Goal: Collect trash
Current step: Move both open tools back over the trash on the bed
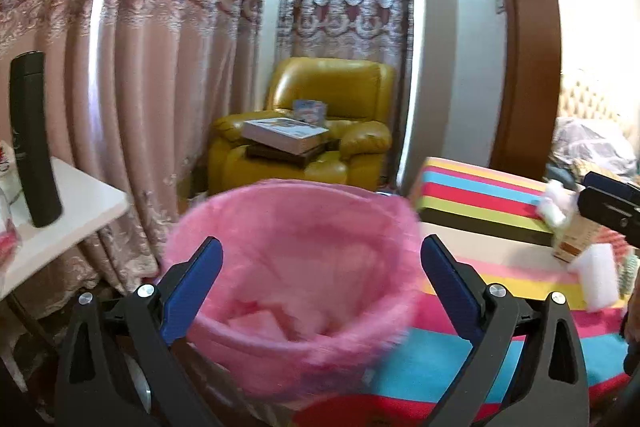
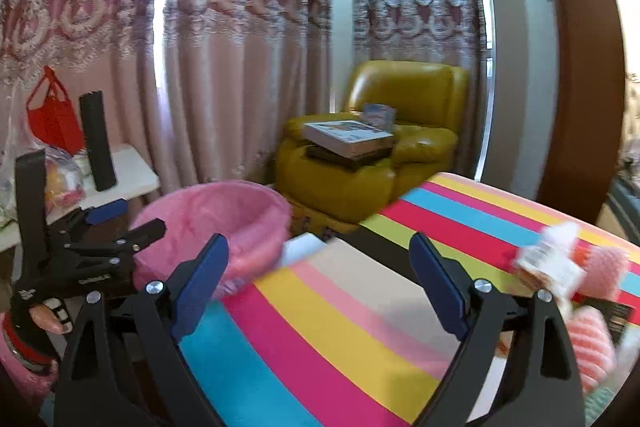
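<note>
- Left wrist view: the left gripper (image 1: 322,263) has its jaws spread wide, nothing between the blue pads (image 1: 192,291); they frame the pink-lined trash bin (image 1: 292,267), which fills the centre of the picture, its rim blurred.
- Inside the bin, low toward 6 o'clock, lie pale pink crumpled scraps (image 1: 260,321); what they are cannot be told.
- At 3 o'clock the right gripper (image 1: 608,205) comes in from the edge; just beside its tip, a white wad (image 1: 554,205) and a small carton (image 1: 570,241) lie on the striped cloth (image 1: 480,195).
- At 9 o'clock a black bottle (image 1: 34,139) stands upright on a white table (image 1: 80,219); at 12 o'clock a yellow armchair (image 1: 332,95) holds stacked books (image 1: 286,135).
- Right wrist view: the right gripper (image 2: 320,279) is also wide apart and holds nothing; only the striped cloth (image 2: 340,327) shows between its pads.
- The trash bin (image 2: 212,223) stands at 10 o'clock, beside the cloth's edge, with the left gripper (image 2: 116,223) at its near rim at 9 o'clock, a hand (image 2: 48,315) on its handle.
- At 3 o'clock, blurred, a small printed carton (image 2: 548,263) and pink knitted items (image 2: 604,271) lie on the cloth, outside the right finger.
- A red bag (image 2: 52,115) and the black bottle (image 2: 98,143) sit at 9 to 10 o'clock.
</note>
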The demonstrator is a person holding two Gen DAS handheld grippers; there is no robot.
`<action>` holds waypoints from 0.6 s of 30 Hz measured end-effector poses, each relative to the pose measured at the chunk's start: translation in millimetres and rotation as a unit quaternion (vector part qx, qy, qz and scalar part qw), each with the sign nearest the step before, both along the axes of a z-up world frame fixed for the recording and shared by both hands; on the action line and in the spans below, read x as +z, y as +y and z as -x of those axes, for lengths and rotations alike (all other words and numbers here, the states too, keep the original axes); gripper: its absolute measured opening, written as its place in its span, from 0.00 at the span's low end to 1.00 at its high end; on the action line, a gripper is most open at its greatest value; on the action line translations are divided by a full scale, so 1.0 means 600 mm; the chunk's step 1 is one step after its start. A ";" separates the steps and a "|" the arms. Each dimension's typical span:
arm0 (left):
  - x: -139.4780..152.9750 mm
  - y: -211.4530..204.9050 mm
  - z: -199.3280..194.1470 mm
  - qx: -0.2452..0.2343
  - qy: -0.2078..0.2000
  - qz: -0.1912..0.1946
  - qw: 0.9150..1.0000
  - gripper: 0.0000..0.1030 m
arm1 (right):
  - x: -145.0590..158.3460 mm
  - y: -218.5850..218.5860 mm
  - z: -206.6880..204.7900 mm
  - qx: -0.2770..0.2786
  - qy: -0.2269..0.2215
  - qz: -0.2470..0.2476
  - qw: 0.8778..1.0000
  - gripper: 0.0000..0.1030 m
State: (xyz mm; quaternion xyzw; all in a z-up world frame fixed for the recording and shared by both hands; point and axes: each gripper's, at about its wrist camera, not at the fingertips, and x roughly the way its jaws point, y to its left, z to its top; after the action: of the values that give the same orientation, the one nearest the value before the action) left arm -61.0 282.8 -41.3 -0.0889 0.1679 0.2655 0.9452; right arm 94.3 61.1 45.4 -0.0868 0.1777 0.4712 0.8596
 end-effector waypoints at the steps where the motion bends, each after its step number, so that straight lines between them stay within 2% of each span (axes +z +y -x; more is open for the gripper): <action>1: -0.002 -0.012 -0.005 -0.011 0.000 0.004 1.000 0.91 | 0.000 -0.016 -0.001 -0.009 -0.003 0.000 1.000 0.86; 7: -0.016 -0.093 -0.044 -0.079 0.009 0.015 0.997 0.91 | -0.003 -0.101 -0.004 -0.067 -0.023 0.007 0.997 0.87; 12: -0.031 -0.164 -0.082 -0.145 0.030 0.029 0.989 0.91 | -0.015 -0.185 0.005 -0.118 -0.042 0.030 0.992 0.86; 15: -0.034 -0.208 -0.102 -0.178 0.040 0.024 0.983 0.91 | -0.026 -0.241 0.008 -0.154 -0.043 0.034 0.987 0.86; 18: -0.036 -0.248 -0.119 -0.208 0.049 0.014 0.977 0.91 | -0.040 -0.301 0.011 -0.206 -0.042 0.043 0.977 0.86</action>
State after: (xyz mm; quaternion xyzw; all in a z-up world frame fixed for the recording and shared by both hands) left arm 10.4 134.2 -62.8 -0.0527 0.2324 0.0648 0.9690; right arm 87.6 -119.5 21.4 -0.1047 0.1752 0.2715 0.9406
